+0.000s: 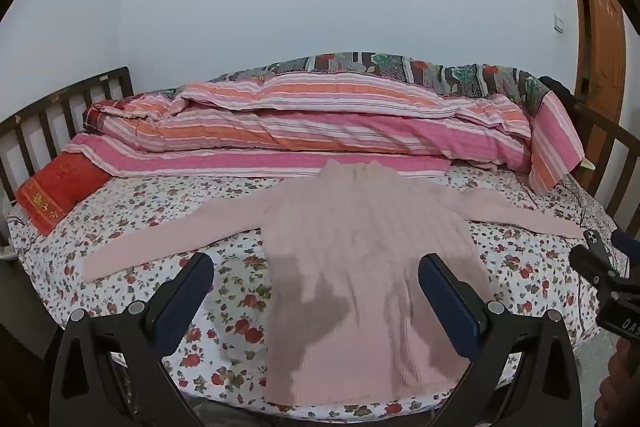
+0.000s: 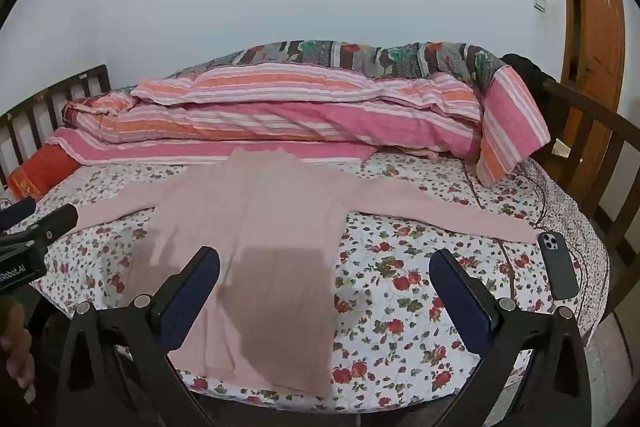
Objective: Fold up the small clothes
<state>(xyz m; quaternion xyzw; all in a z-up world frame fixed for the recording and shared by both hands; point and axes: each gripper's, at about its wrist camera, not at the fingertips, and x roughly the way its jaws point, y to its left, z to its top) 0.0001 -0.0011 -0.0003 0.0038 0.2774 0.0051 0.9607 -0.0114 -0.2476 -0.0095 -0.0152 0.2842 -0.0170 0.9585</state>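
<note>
Left wrist view: the left hand-held gripper (image 1: 316,275) has its two blue-padded fingers (image 1: 182,291) spread wide, with nothing between them but open air above the bed. Directly ahead of and below it a pale pink sweater (image 1: 360,247) lies flat on the flowered bedsheet (image 1: 160,203), hem nearest the fingers, neck farthest from them, both sleeves stretched out to either side. The sweater's body fills the gap between the fingers; its left sleeve runs past the left finger's tip. Beyond the sweater a striped pink and orange quilt (image 1: 300,123) is heaped along the far side of the bed, with a red pillow (image 1: 56,191) far off to the left. At the right edge the right hand-held gripper (image 1: 600,267) shows, hovering above the sheet, with a phone (image 1: 591,238) just behind it.

Right wrist view: the right hand-held gripper (image 2: 324,267) is likewise spread wide and grips nothing. The pink sweater (image 2: 260,227) lies ahead and mostly to its left, the body passing under the left finger (image 2: 192,291); its right sleeve stretches across ahead of the right finger. The dark phone (image 2: 558,265) rests on the sheet (image 2: 400,267) just right of the right finger, near the sleeve's end. The left hand-held gripper (image 2: 40,227) shows at the left edge, above the sweater's other sleeve. The quilt (image 2: 280,107) lies beyond, and a wooden door (image 2: 596,7) stands far right.
</note>
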